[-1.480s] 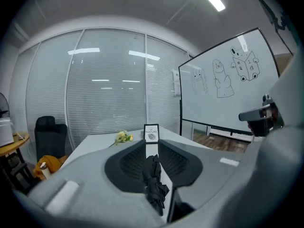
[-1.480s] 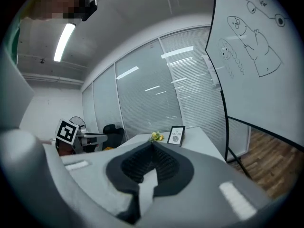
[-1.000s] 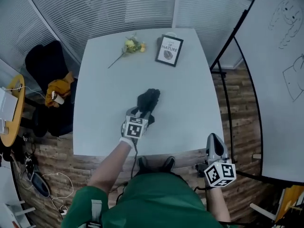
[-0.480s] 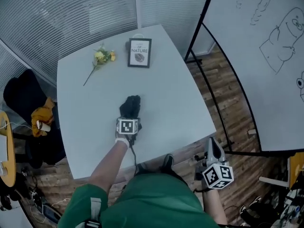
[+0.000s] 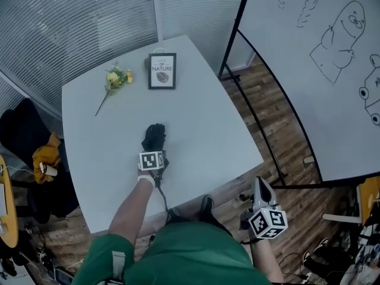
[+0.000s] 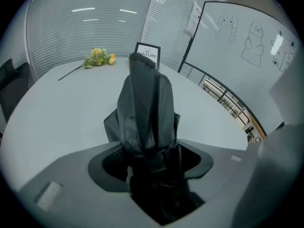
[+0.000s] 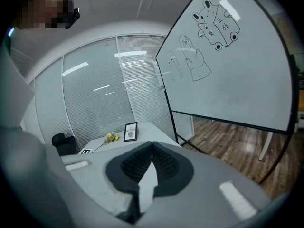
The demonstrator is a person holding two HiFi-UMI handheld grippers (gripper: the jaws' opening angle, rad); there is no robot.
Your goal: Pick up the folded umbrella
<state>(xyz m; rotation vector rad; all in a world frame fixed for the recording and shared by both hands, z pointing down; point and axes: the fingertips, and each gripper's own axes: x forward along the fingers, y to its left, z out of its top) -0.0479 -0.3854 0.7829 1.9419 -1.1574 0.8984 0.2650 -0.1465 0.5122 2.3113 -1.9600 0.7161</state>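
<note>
Pale surface (image 5: pixel 208 129) beside a whiteboard (image 5: pixel 309 70) carries the black umbrella (image 5: pixel 154 136), lying close to the near edge, about midway along it. The left gripper (image 5: pixel 153 149) is down over it, jaws spread around the bundle and just now closing in; the pads do not seem to press yet. The grasp is in hand; next comes a firm squeeze, then a lift. The right gripper (image 7: pixel 152 146) hangs off the near right corner, jaws pressed together, empty. Only the left gripper view shows fabric between the jaws; only the head view shows both grippers.
</note>
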